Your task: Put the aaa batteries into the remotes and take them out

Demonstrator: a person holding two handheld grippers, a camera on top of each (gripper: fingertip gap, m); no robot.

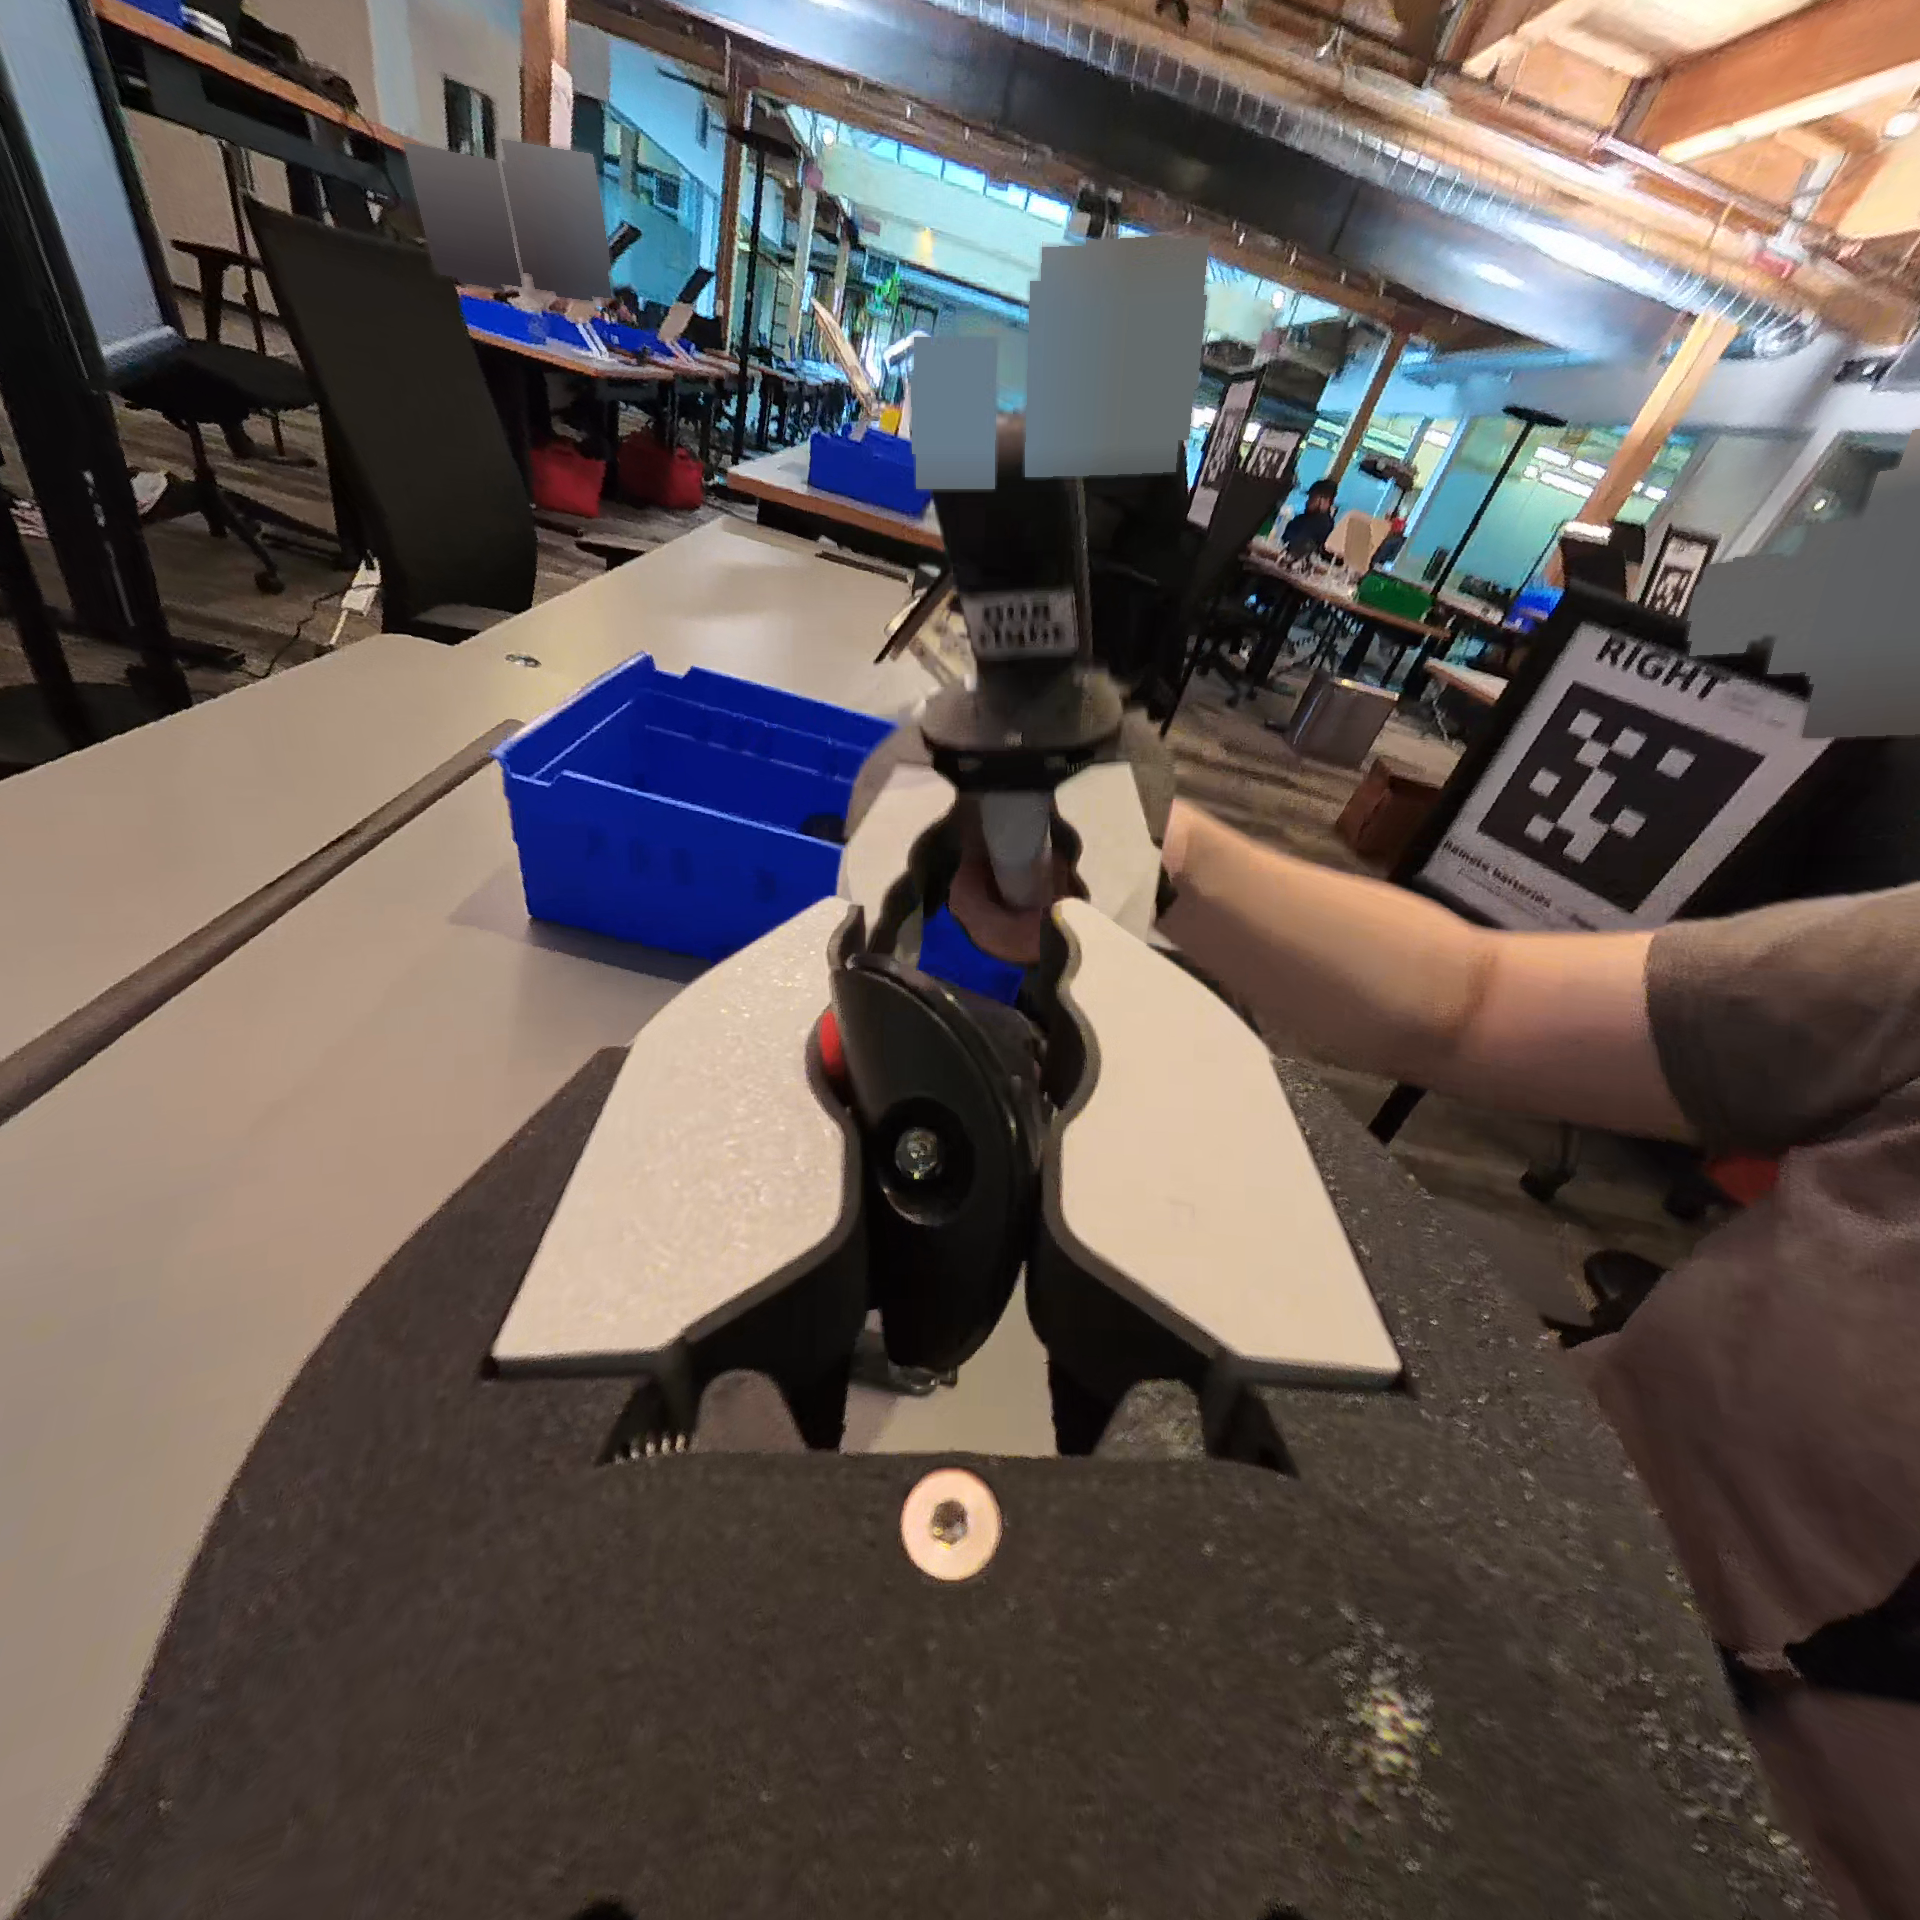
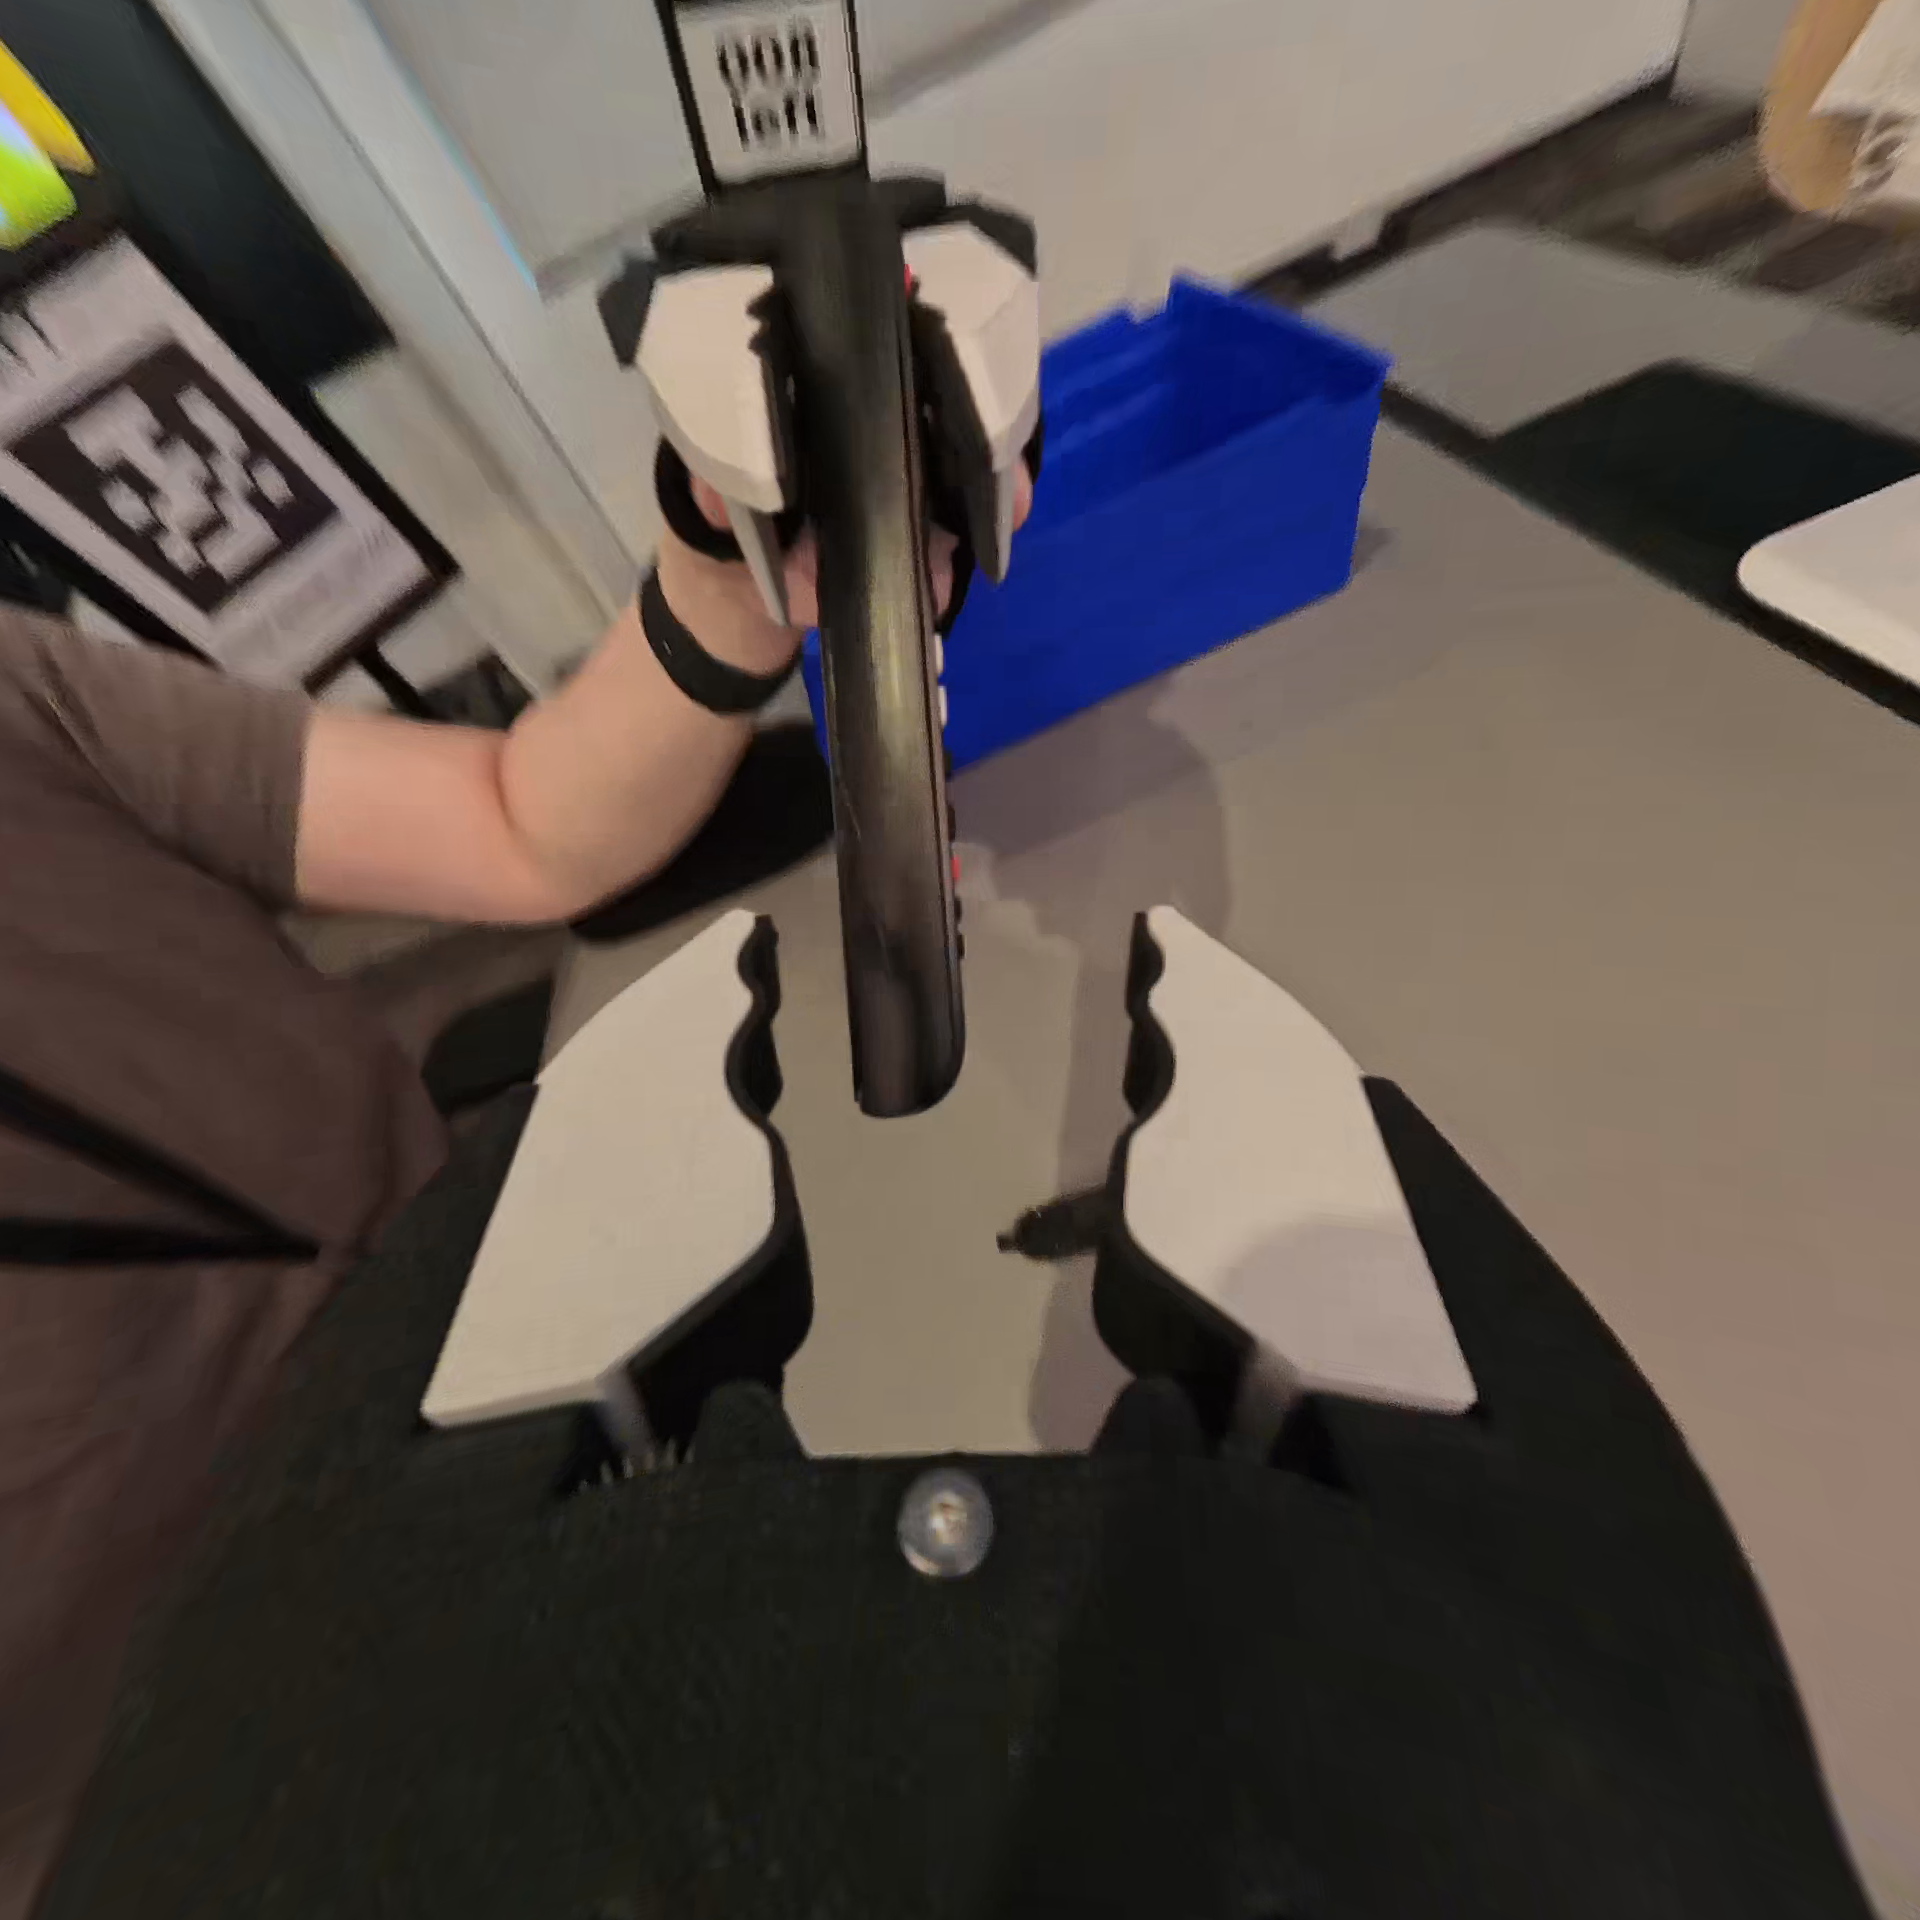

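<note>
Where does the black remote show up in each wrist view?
Left wrist view: the black remote sits centre frame, seen end-on, clamped between the left hand-held gripper's fingers.
Right wrist view: it runs down the upper centre, its near end reaching between the fingers of the open right hand-held gripper.
Shared landmark: the blue bin on the grey table.
</note>
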